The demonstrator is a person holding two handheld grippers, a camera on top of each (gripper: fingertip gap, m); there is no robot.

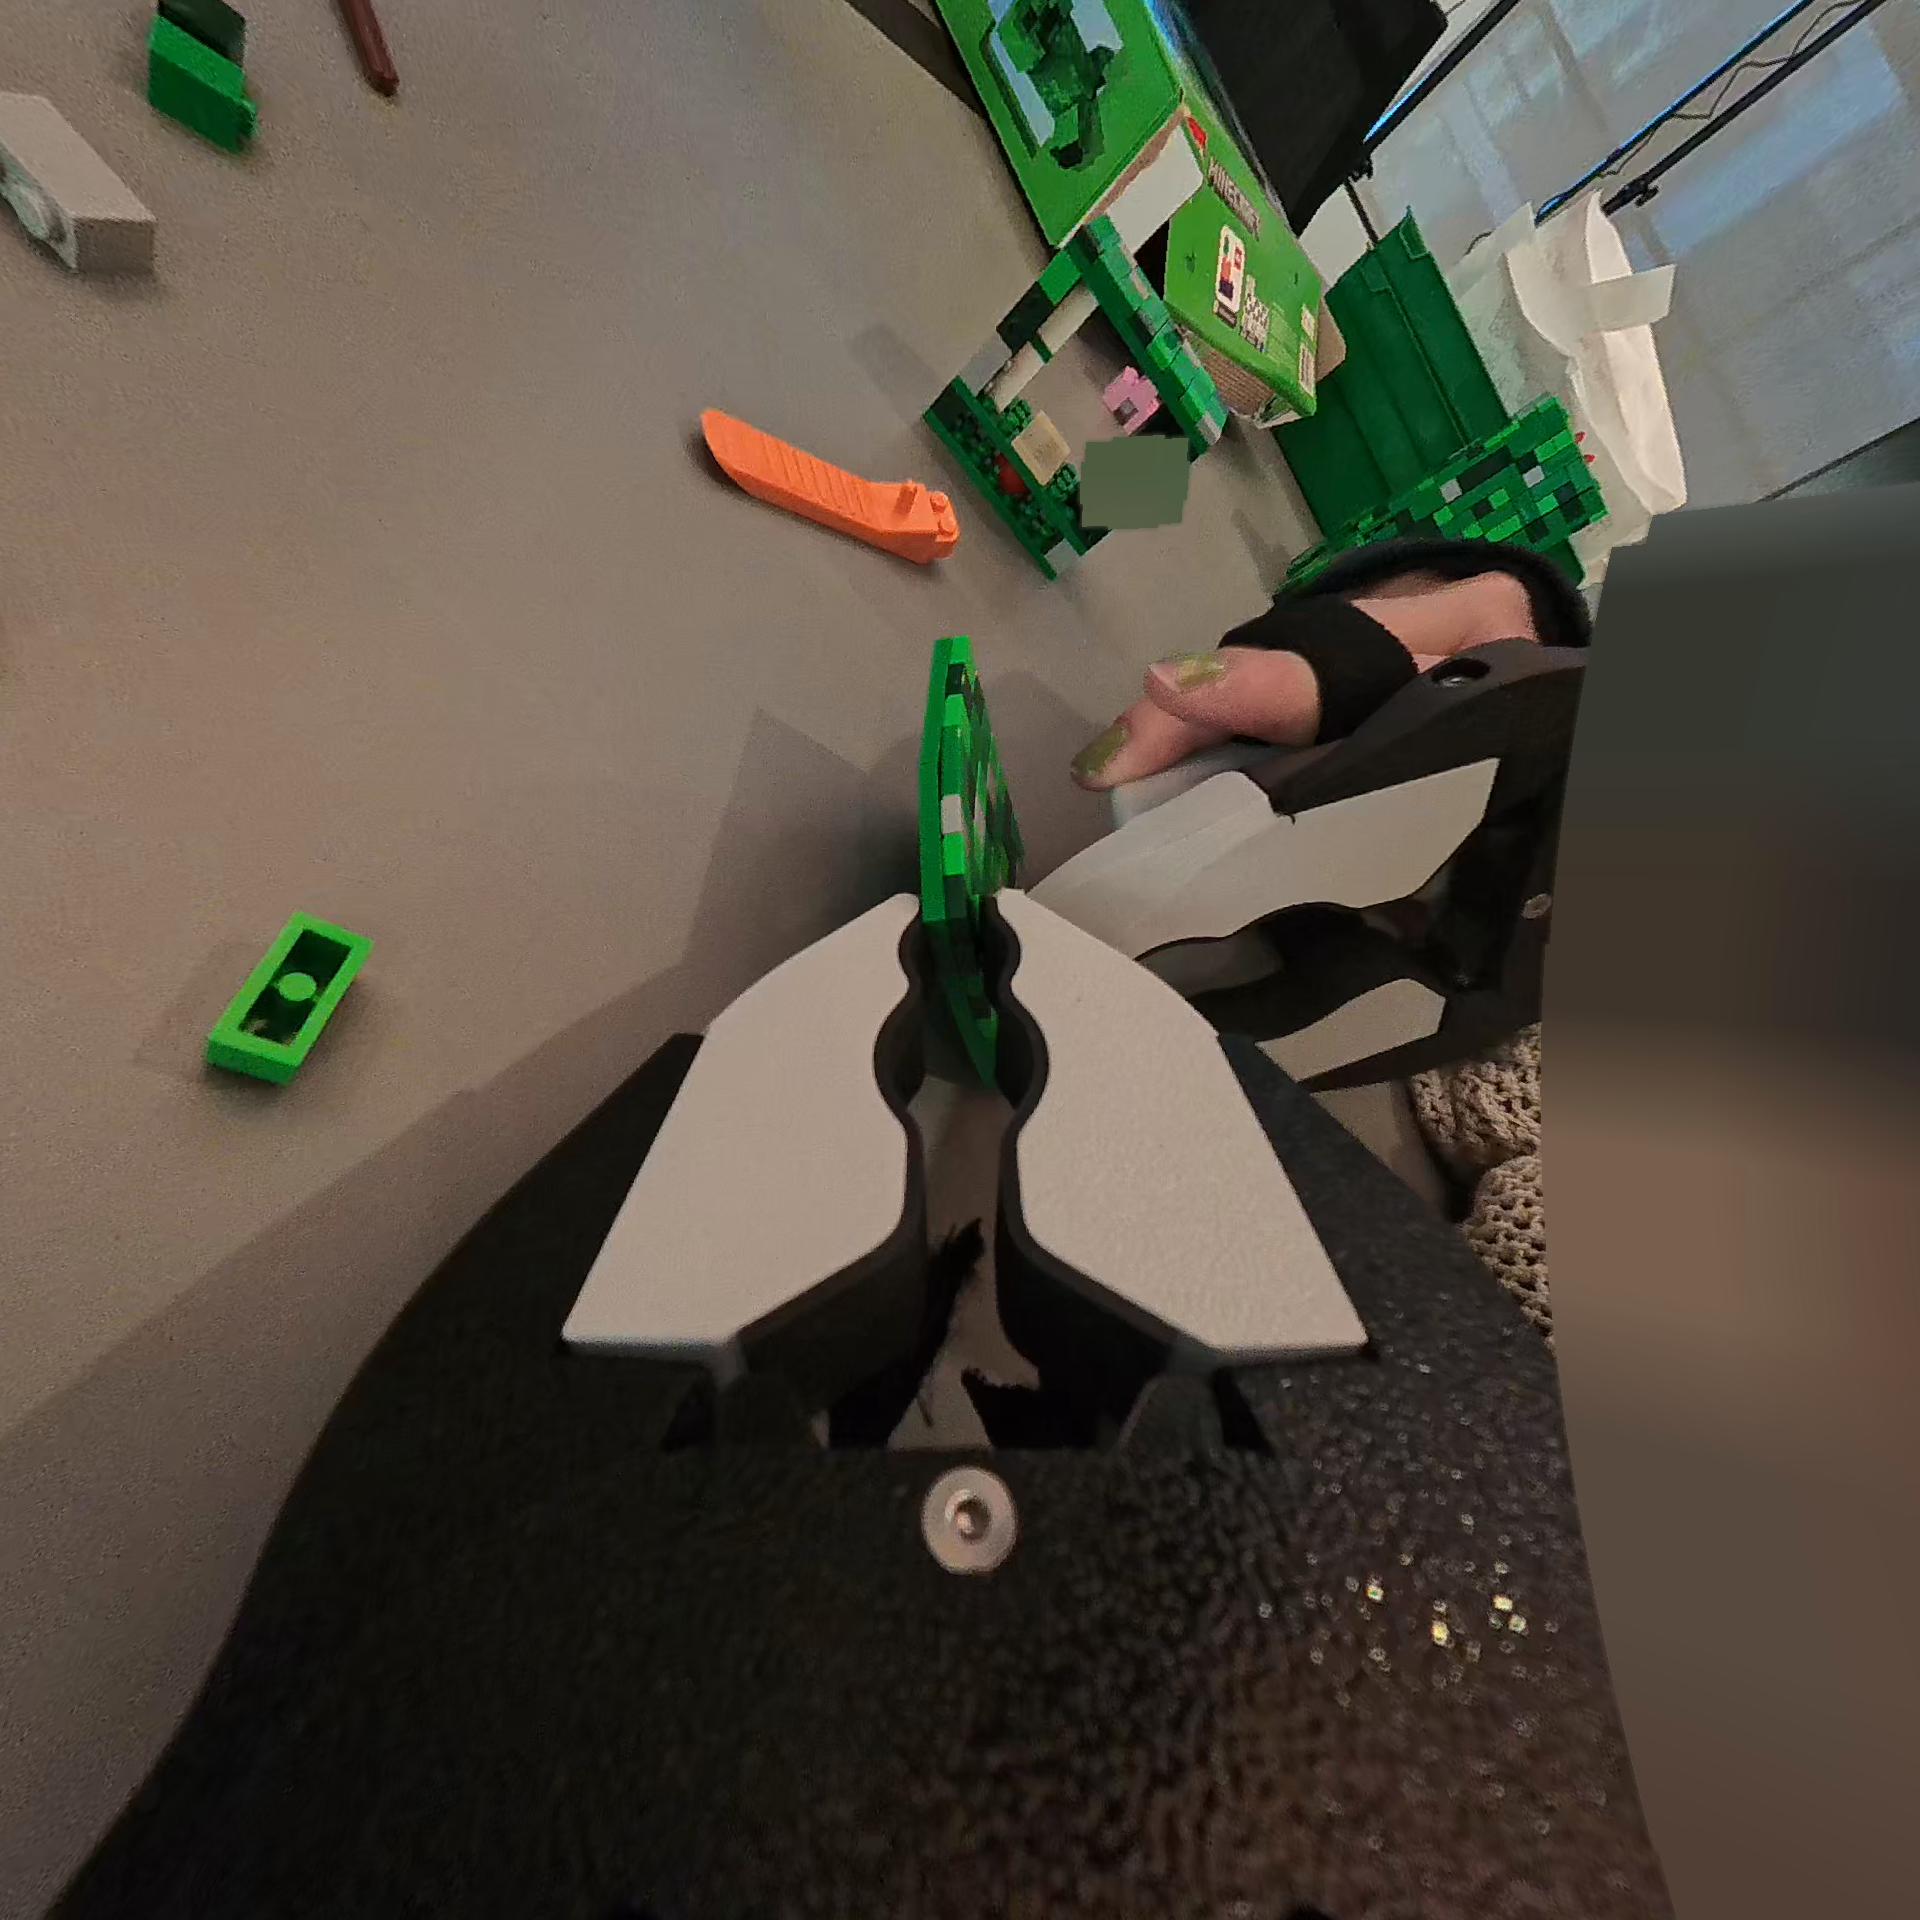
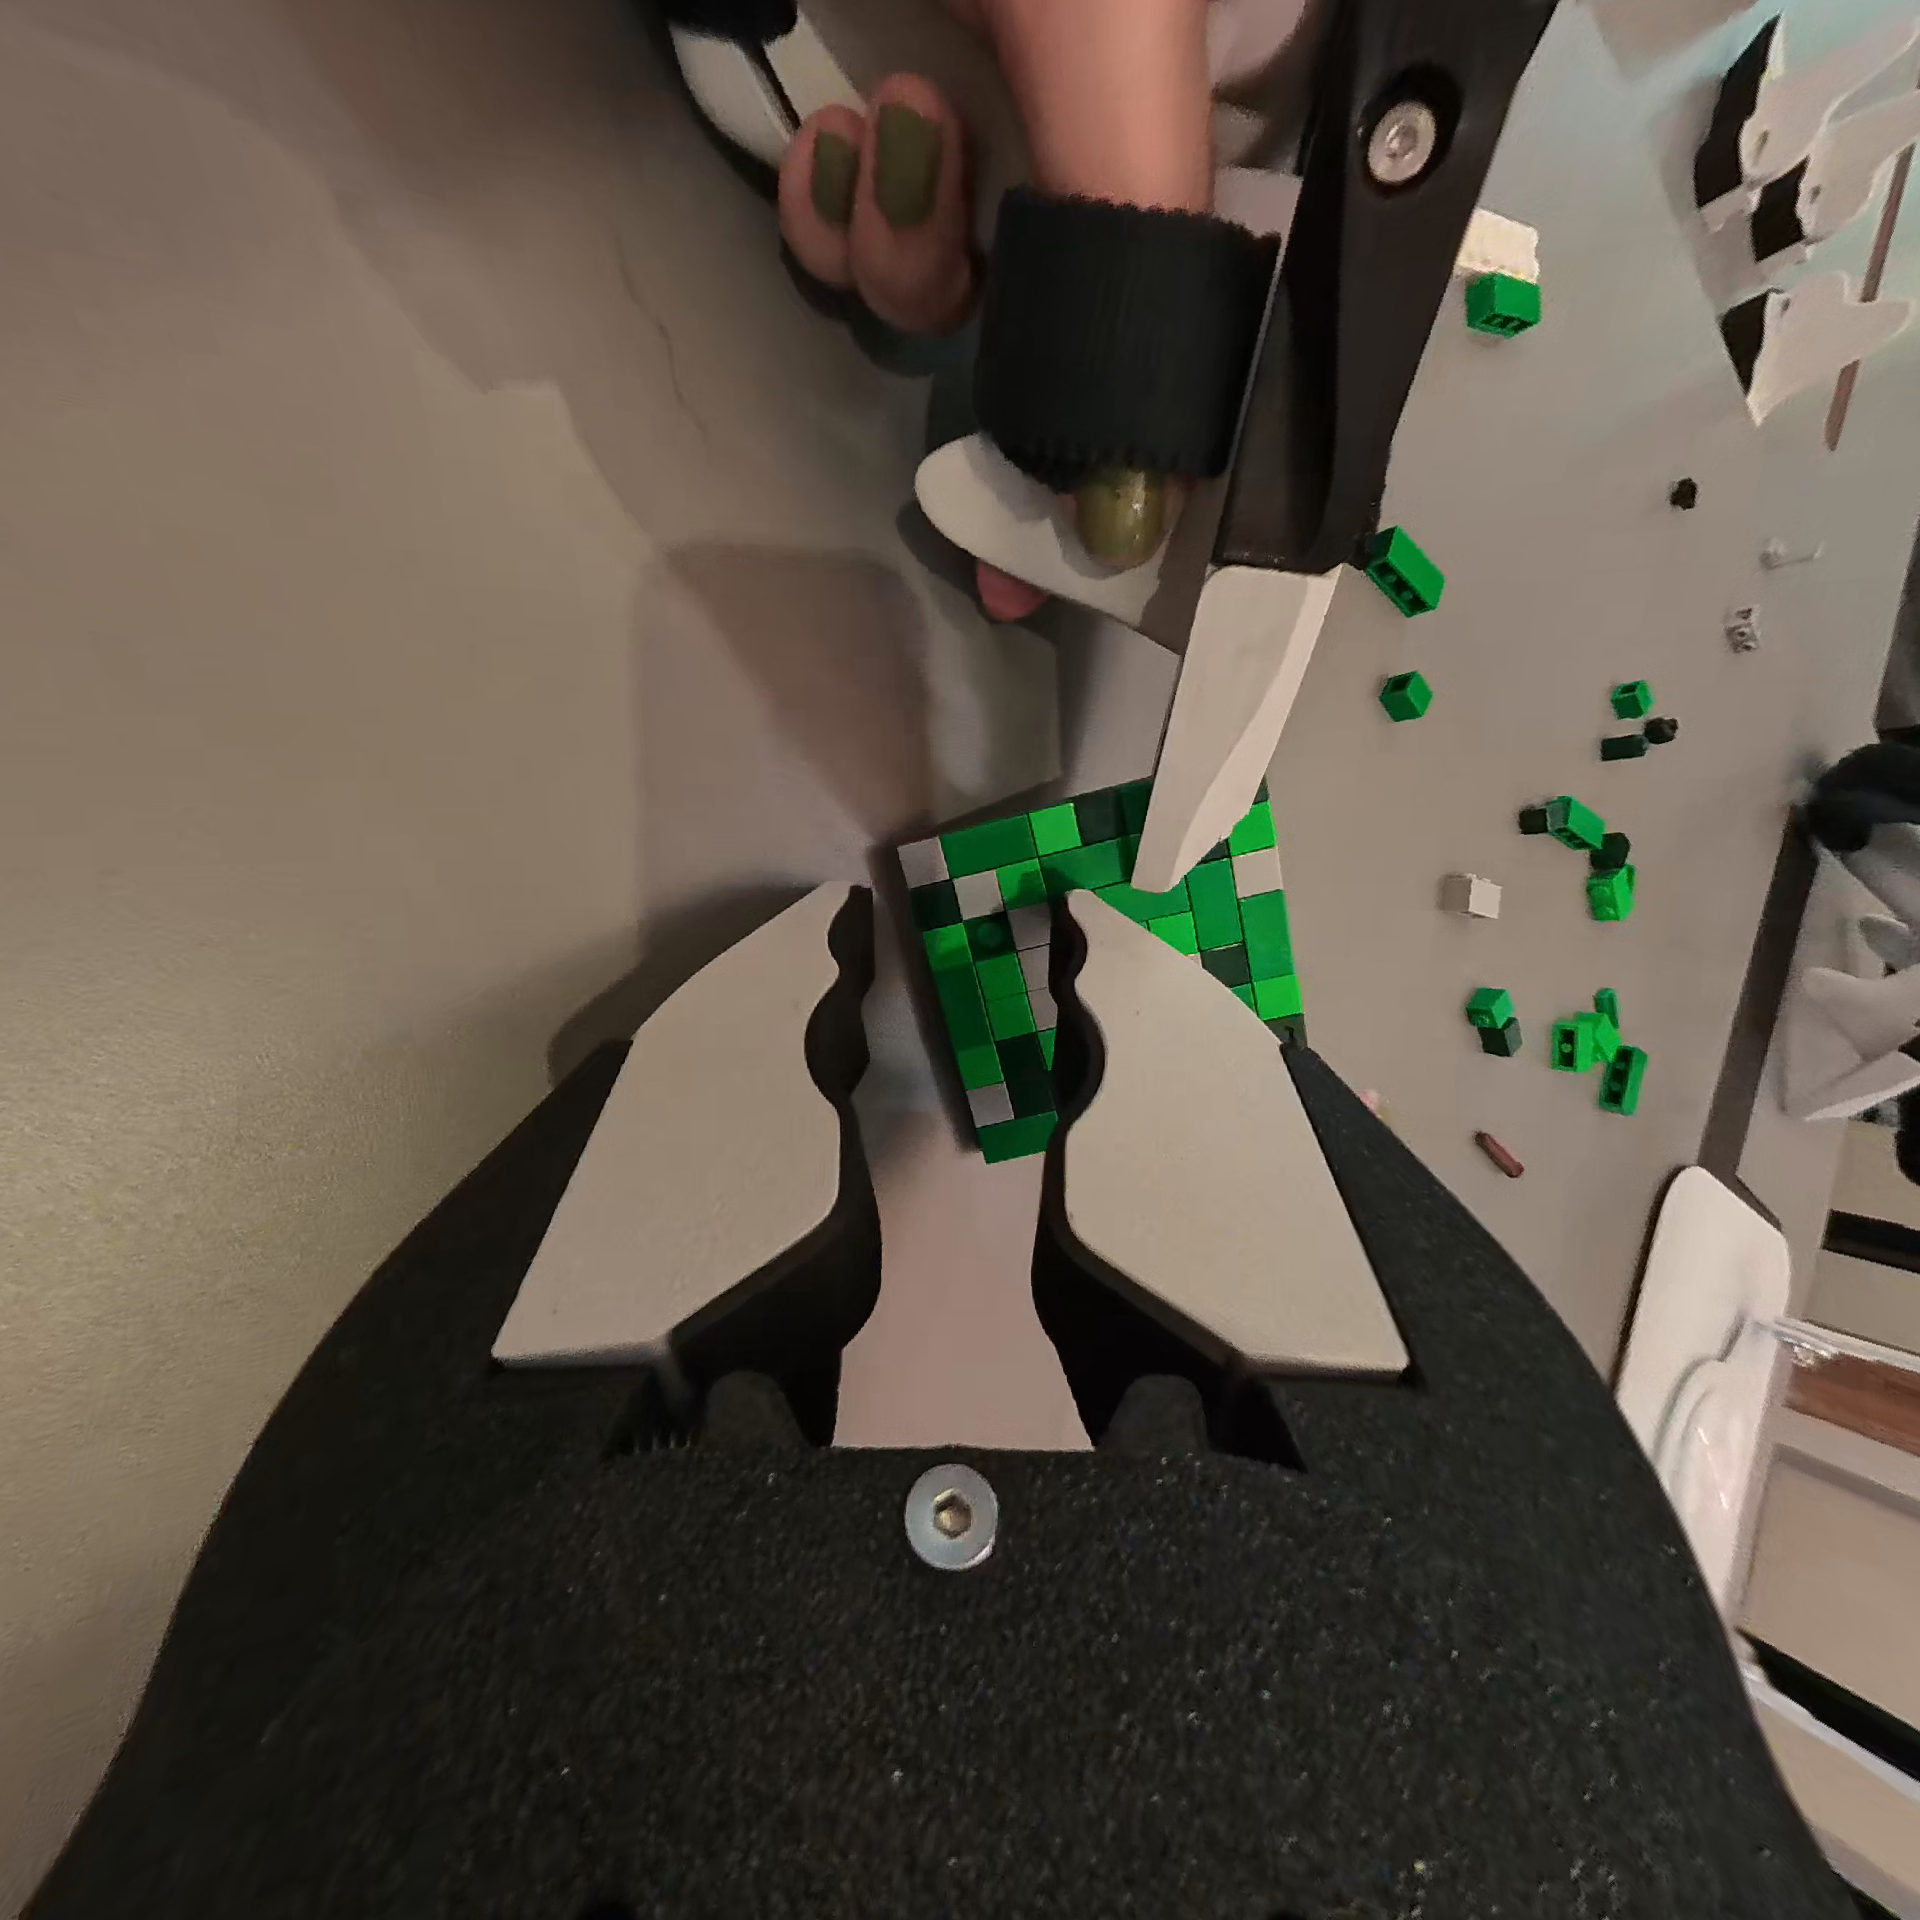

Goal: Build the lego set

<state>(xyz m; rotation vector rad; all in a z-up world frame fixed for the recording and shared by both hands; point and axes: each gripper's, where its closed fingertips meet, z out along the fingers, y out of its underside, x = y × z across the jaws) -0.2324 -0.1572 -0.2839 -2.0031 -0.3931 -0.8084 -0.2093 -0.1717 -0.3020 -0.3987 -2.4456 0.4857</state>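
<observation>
Panel: the green tiled panel (image 1: pixel 961 862) stands on edge, pinched between the left gripper (image 1: pixel 961 920) tips, its lower part sunk in the wavy gap between the two pads.

Left jaws: closed on the panel's edge; both pads touch it, one on each face.

Panel axis: in the left wrist view it shows edge-on, a thin upright strip running away from the camera along the fingers; in the right wrist view its tiled face (image 2: pixel 1091 966) is turned toward the right gripper.

Right jaws: the right gripper (image 2: pixel 961 914) is parted, with nothing between the pads; a clear gap of grey table shows through.

Panel from right jaws: just ahead and a little to the camera's right of the gap. The far-side pad overlaps the tiled face in the picture; I cannot tell whether it touches.

Nearer hand: the left already holds the piece; the right is close in, its fingers (image 1: pixel 1164 914) beside the panel's far face.

Coming move, as I judge it: the right tips have to slide sideways to centre on the panel, or fetch a brick for it.

Loose bricks: scattered green pieces (image 2: pixel 1590 1049) lie well apart, off the right gripper's outer side.

Single brick: one green brick (image 1: pixel 289 997) lies upside down on the table, away from the left gripper.

Separator: an orange tool (image 1: pixel 831 486) lies farther out.

Build: a partly built model (image 1: pixel 1049 416) sits beyond, by the box (image 1: pixel 1143 156).
</observation>
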